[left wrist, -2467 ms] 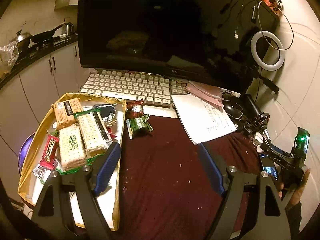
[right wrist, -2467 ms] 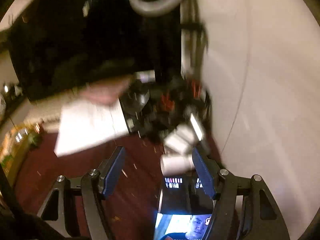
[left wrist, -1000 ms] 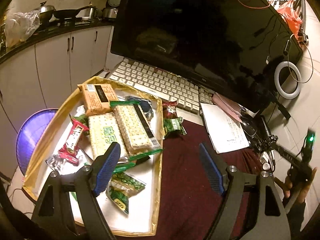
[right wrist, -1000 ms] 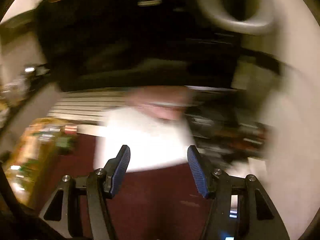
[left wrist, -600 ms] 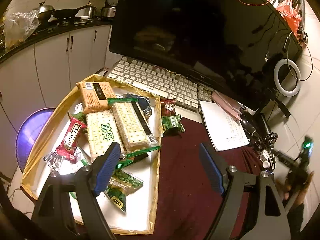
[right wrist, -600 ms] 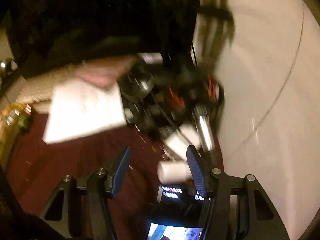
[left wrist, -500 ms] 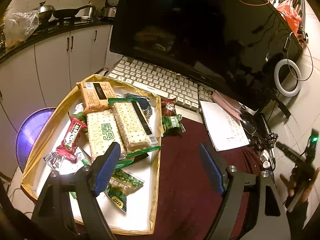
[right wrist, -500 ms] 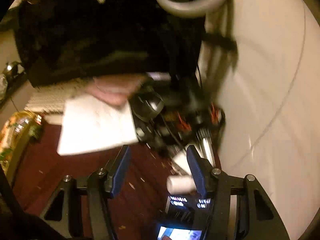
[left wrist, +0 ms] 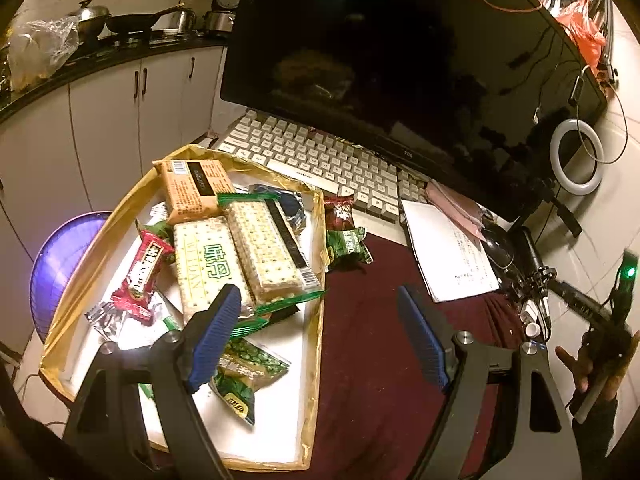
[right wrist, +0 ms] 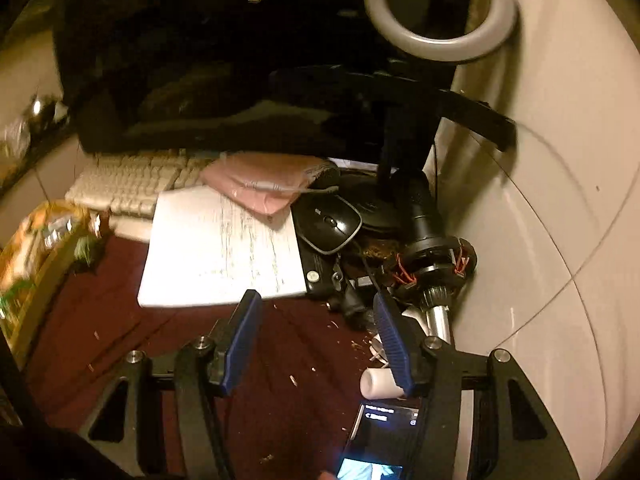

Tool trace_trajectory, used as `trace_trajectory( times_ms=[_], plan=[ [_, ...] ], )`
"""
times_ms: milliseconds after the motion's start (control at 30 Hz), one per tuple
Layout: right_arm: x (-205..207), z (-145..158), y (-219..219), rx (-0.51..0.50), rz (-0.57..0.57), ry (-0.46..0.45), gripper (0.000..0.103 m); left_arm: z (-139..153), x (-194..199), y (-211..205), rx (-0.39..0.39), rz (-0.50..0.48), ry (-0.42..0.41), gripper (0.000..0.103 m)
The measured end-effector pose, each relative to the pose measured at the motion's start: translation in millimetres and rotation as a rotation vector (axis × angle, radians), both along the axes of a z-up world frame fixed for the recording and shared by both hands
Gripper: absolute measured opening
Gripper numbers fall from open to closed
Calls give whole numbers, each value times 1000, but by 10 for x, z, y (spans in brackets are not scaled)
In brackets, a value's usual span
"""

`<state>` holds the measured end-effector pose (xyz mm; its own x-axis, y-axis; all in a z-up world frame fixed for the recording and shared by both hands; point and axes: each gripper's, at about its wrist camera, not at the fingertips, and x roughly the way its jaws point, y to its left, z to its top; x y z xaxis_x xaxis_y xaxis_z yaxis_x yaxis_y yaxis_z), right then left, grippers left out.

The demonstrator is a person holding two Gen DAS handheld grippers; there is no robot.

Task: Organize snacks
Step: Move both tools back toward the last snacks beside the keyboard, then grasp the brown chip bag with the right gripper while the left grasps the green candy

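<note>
A gold-rimmed white tray at the left holds several snacks: two cracker packs, an orange pack, a red bar and a green pea packet. A dark red packet and a green packet lie on the table just right of the tray. My left gripper hangs open over the tray's right rim, its left finger above the crackers. My right gripper stands open above the maroon cloth, holding nothing. A hand holds it at the far right of the left wrist view.
A keyboard and a dark monitor stand behind the tray. A notepad, a mouse, cables and tools crowd the right corner by the tiled wall. A lit phone and a small white cylinder lie under my right gripper.
Since the earliest frame my left gripper has shifted left over the tray, then held still. The right wrist view has swung about and now faces the notepad and mouse. Neither gripper's jaws have changed.
</note>
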<state>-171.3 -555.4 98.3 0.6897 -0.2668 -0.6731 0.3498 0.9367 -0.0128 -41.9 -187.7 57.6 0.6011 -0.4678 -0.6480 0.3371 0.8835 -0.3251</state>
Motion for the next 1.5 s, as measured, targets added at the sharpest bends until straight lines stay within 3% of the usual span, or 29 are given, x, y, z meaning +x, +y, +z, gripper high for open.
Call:
trace_trajectory(
  times_ms=[133, 267, 333, 467, 600, 633, 733, 933, 1033, 1100, 1233, 1400, 1500],
  plan=[
    [418, -14, 345, 227, 186, -50, 60, 46, -24, -47, 18, -14, -13, 80],
    [1311, -255, 799, 391, 382, 25, 60, 76, -72, 21, 27, 2, -22, 80],
    [1726, -372, 979, 468, 423, 79, 60, 77, -88, 56, 33, 15, -21, 80],
    [2358, -646, 1321, 481, 438, 219, 58, 105, -131, 139, 28, 38, -22, 80],
    [2540, -871, 1485, 487, 446, 293, 42, 102, -135, 167, 22, 42, -19, 80],
    [2546, -899, 1509, 465, 434, 292, 35, 95, -131, 155, 22, 38, -17, 80],
    [2453, -882, 1454, 467, 412, 265, 30, 95, -96, 62, 32, 11, -14, 80],
    [1716, -313, 1045, 434, 303, 4, 30, 75, 134, -371, 75, -97, 34, 80],
    [1378, -284, 867, 448, 259, -73, 30, 94, 365, -724, 138, -175, 54, 80],
    [1211, -444, 756, 493, 226, -86, 30, 67, 527, -977, 236, -209, 66, 80],
    [1133, -734, 587, 567, 164, -83, 30, -17, 763, -1228, 323, -268, 93, 80],
    [1130, -821, 572, 620, 150, -81, 30, -132, 1045, -1491, 478, -317, 85, 80],
    [1108, -788, 585, 599, 162, -98, 30, -206, 1251, -1556, 475, -301, 119, 77]
  ],
)
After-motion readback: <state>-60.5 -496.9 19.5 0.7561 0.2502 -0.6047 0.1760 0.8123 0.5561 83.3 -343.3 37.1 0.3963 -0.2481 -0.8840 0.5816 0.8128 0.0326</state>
